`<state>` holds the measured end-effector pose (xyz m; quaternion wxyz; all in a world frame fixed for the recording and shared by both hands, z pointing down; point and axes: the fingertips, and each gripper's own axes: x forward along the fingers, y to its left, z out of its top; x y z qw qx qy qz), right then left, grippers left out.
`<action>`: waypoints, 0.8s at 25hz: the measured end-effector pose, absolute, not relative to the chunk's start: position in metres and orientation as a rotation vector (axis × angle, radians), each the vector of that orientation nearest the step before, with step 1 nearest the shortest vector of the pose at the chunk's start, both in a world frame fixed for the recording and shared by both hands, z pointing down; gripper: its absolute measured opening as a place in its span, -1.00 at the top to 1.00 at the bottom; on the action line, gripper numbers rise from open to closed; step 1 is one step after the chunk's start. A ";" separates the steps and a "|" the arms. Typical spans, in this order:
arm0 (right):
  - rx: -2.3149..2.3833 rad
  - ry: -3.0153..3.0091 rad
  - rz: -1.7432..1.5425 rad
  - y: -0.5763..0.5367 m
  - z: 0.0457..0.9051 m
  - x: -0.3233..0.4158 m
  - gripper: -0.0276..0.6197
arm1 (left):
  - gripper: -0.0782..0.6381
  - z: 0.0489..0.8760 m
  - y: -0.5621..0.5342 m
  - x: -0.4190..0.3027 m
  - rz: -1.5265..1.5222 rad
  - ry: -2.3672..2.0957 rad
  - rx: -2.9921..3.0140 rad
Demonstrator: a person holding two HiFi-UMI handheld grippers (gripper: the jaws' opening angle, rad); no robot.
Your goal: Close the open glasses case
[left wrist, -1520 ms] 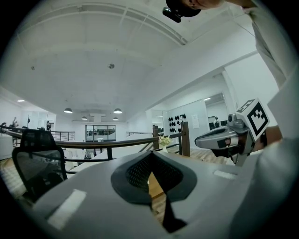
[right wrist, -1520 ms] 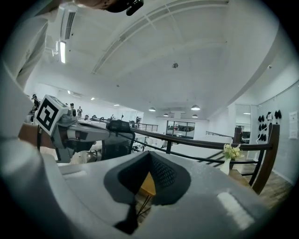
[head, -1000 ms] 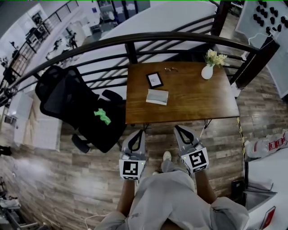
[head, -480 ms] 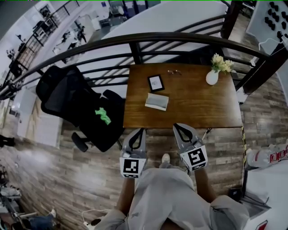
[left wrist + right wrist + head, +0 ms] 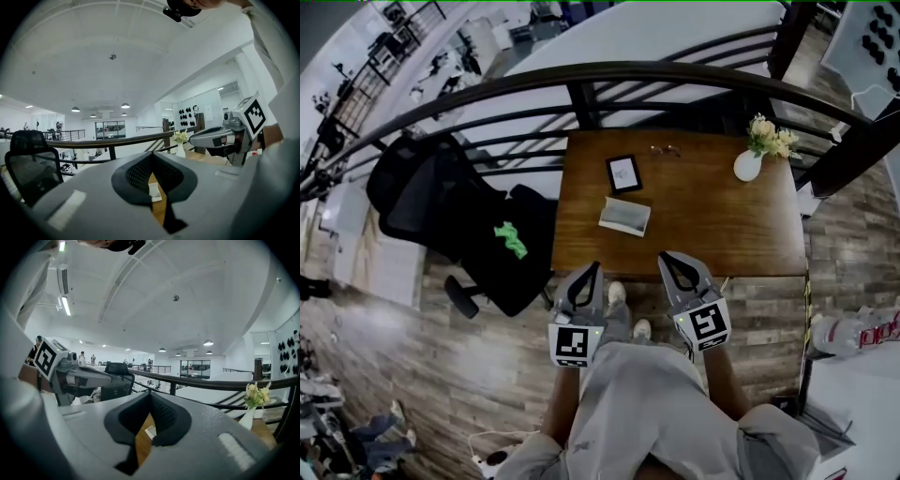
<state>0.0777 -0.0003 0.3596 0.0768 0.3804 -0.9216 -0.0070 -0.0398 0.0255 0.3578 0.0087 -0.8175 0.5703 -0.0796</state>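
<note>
Head view: the glasses case (image 5: 624, 216) lies open on the wooden surface (image 5: 712, 220), left of the middle and well ahead of both claws. Just behind it stands a small dark-framed tablet (image 5: 622, 173); a pair of glasses (image 5: 666, 149) lies near the far edge, and a white vase (image 5: 747, 166) of pale flowers stands at the far right corner. The left claw (image 5: 592, 268) and the right claw (image 5: 667, 257) hang side by side short of the surface's near edge, above the plank floor (image 5: 441, 356), each with its tips drawn together on nothing. A black office chair (image 5: 441, 211) with something green (image 5: 511, 240) on its seat stands left of the surface, and a curved dark railing (image 5: 675, 75) runs behind.

Left gripper view: the left claw (image 5: 151, 153) has its 2 tips meeting, nothing between them. Through the loop below the tips the case (image 5: 153, 191) shows, pale against the brown surface (image 5: 159, 212). The right claw (image 5: 199, 137) points the same way at the right, with the vase (image 5: 180, 150) beyond it and the chair (image 5: 30, 164) at the left.

Right gripper view: the right claw (image 5: 151, 393) is likewise closed and empty. A corner of the case (image 5: 150, 431) shows through its loop on the surface (image 5: 140, 442). The left claw (image 5: 117, 377) is at the left, the vase (image 5: 246, 419) at the right.
</note>
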 end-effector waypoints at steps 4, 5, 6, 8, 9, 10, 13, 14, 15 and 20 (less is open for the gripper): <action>1.142 -2.753 -0.017 -0.025 0.365 0.074 0.91 | 0.73 0.363 0.000 -0.044 -0.247 1.781 -2.564; 1.143 -2.749 -0.013 -0.031 0.366 0.073 0.91 | 0.73 0.364 -0.007 -0.045 -0.247 1.778 -2.568; 1.143 -2.745 -0.009 -0.037 0.368 0.072 0.91 | 0.73 0.366 -0.014 -0.045 -0.247 1.774 -2.573; 1.143 -2.736 0.004 -0.051 0.372 0.069 0.91 | 0.73 0.366 -0.029 -0.045 -0.235 1.765 -2.584; 1.144 -2.731 0.011 -0.057 0.374 0.068 0.91 | 0.73 0.367 -0.037 -0.046 -0.226 1.759 -2.590; 1.144 -2.727 0.018 -0.064 0.376 0.066 0.91 | 0.73 0.369 -0.044 -0.047 -0.226 1.756 -2.597; 1.148 -2.707 0.038 -0.085 0.384 0.060 0.91 | 0.73 0.380 -0.066 -0.053 -0.250 1.744 -2.621; 1.153 -2.696 0.044 -0.092 0.387 0.058 0.91 | 0.73 0.384 -0.074 -0.056 -0.257 1.742 -2.631; 1.158 -2.685 0.051 -0.099 0.390 0.056 0.91 | 0.73 0.389 -0.081 -0.059 -0.265 1.740 -2.642; 1.186 -2.641 0.098 -0.131 0.404 0.044 0.91 | 0.73 0.408 -0.117 -0.071 -0.288 1.701 -2.701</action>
